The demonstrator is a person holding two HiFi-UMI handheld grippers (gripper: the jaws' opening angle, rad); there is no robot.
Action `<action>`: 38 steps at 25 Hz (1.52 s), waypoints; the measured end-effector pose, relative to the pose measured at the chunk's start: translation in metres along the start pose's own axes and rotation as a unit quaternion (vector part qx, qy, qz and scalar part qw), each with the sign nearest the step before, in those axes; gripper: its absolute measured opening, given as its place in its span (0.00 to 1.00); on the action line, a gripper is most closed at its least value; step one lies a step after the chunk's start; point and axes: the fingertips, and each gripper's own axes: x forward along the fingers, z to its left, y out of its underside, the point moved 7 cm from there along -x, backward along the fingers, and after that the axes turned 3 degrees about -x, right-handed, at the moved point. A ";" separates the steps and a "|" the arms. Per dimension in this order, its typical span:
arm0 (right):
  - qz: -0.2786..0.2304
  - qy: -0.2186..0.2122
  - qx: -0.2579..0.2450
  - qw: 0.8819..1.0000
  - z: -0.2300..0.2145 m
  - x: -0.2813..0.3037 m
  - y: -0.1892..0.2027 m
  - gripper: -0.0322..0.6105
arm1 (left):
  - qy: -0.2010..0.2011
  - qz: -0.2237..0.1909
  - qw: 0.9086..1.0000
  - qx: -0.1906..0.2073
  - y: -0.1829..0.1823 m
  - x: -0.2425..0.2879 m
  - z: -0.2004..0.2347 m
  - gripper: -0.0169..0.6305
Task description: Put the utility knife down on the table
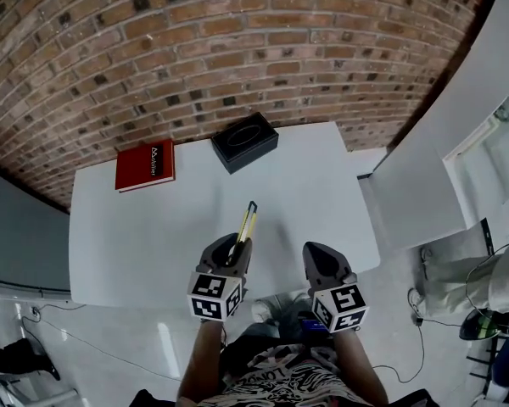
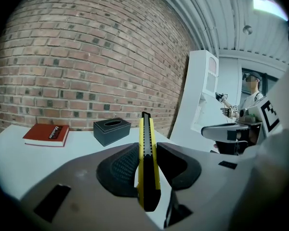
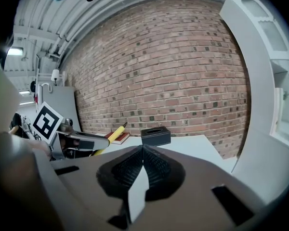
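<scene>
A yellow and black utility knife [image 1: 247, 222] sticks forward out of my left gripper [image 1: 234, 251], above the near part of the white table [image 1: 153, 227]. In the left gripper view the knife [image 2: 146, 153] stands on edge between the two black pads [image 2: 120, 170], which are shut on it. My right gripper [image 1: 321, 261] hovers beside it to the right, over the table's near edge. Its jaws [image 3: 142, 162] are shut with nothing between them. From the right gripper view the knife [image 3: 112, 134] shows at the left, poking out of the other gripper.
A red book [image 1: 144, 165] lies at the table's far left. A black tissue box [image 1: 244, 142] stands at the far middle, against the brick wall. A white cabinet [image 1: 445, 151] stands right of the table. Another person [image 2: 250, 100] stands beyond it.
</scene>
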 end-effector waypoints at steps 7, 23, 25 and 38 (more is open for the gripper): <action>0.005 0.004 -0.004 1.000 -0.010 0.002 0.003 0.05 | 0.001 0.005 1.000 0.000 0.000 0.014 0.000 0.21; 0.078 -0.017 0.005 0.997 -0.037 0.026 0.051 0.05 | -0.021 0.075 0.997 -0.017 0.048 0.049 0.007 0.21; 0.090 -0.020 0.006 0.996 -0.041 0.029 0.056 0.05 | -0.023 0.085 0.996 -0.019 0.053 0.053 0.006 0.21; 0.135 -0.023 0.020 0.990 -0.060 0.034 0.086 0.05 | -0.021 0.156 0.988 0.002 0.097 0.077 -0.003 0.21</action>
